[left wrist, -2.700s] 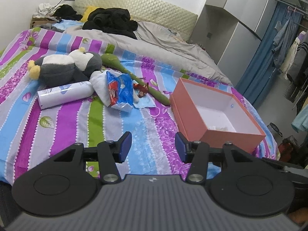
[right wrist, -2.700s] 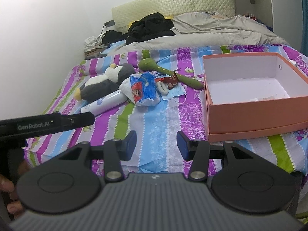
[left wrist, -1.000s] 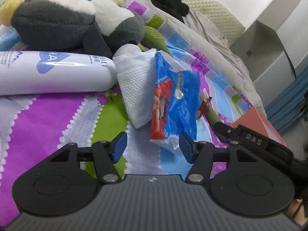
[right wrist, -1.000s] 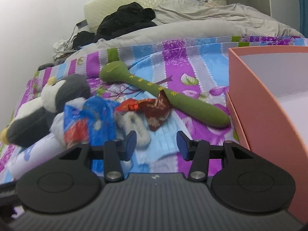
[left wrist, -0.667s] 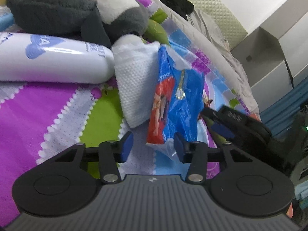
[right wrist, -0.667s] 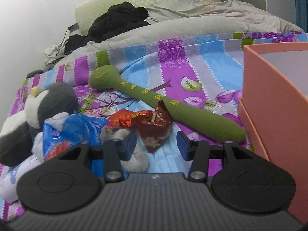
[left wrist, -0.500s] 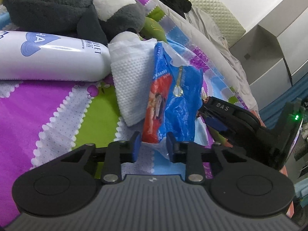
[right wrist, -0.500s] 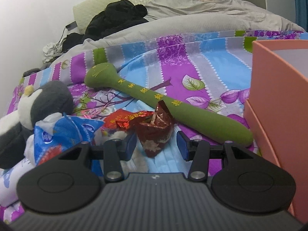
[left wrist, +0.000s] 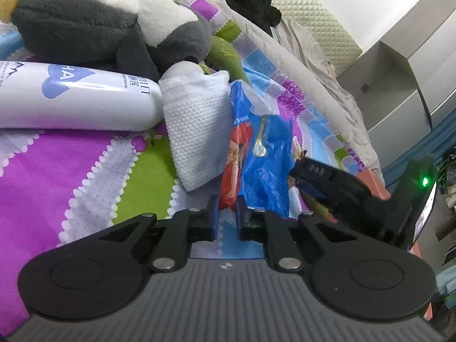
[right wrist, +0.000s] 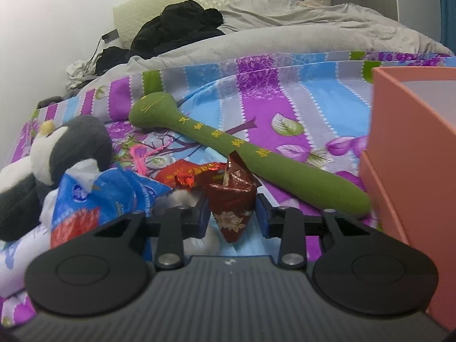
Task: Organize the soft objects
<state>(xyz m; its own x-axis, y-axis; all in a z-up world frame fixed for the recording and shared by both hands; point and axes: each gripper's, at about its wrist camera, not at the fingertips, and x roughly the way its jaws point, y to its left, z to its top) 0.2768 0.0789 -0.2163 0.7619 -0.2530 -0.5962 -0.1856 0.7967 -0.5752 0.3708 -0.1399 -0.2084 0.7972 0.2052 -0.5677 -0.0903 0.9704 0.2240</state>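
Observation:
My left gripper (left wrist: 227,213) is shut on the near corner of a blue and red tissue pack (left wrist: 256,154) lying on the striped bedspread (left wrist: 71,165). The pack also shows in the right wrist view (right wrist: 97,196). My right gripper (right wrist: 232,213) is open, its fingers either side of a dark red foil wrapper (right wrist: 232,199). A grey and white plush penguin (left wrist: 94,22) lies behind the pack. A green soft mallet (right wrist: 242,151) lies beyond the wrapper.
A white bottle (left wrist: 71,99) and a white folded cloth (left wrist: 196,139) lie left of the pack. A pink open box (right wrist: 413,171) stands at the right. Grey duvet (right wrist: 285,40) and black clothes (right wrist: 176,25) lie near the headboard. The right gripper's body (left wrist: 356,196) is close by.
My left gripper has moved up to the tissue pack and closed on its corner. My right gripper has moved forward so that the red foil wrapper sits between its open fingers.

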